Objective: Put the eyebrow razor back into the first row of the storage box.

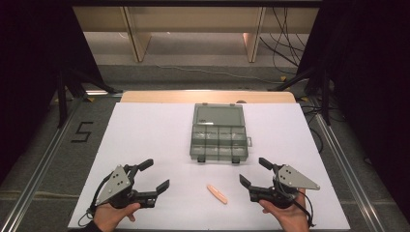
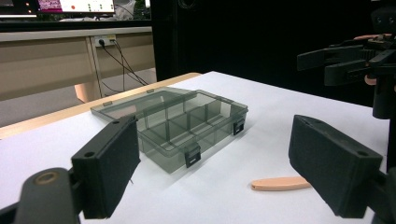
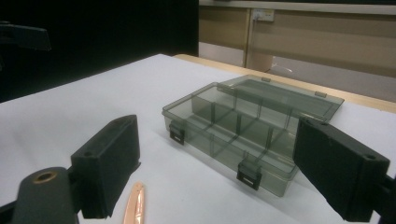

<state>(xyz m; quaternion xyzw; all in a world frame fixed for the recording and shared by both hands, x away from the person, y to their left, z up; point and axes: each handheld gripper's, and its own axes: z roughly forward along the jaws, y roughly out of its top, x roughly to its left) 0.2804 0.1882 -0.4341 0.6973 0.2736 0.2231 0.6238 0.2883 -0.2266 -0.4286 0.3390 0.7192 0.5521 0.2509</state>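
grippers, left [image 1: 153,174] and right [image 1: 254,171], both gaping wide and empty over white table [image 1: 145,135], flanking peach stick [image 1: 217,194] lying flat just before open compartment box [image 1: 219,137], lid back, seemingly ready to receive it.

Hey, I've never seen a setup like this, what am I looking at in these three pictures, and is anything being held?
A person sits at a white table and holds a tool in each hand: a hand-held gripper with two black jaws. The high view looks down from above: the left hand-held gripper and the right hand-held gripper. The other two pictures come from cameras riding on each gripper, looking out between its own jaws. On the table lie a grey see-through compartment box with its lid open and a small peach-coloured stick in front of it. Both grippers stand open and hold nothing.
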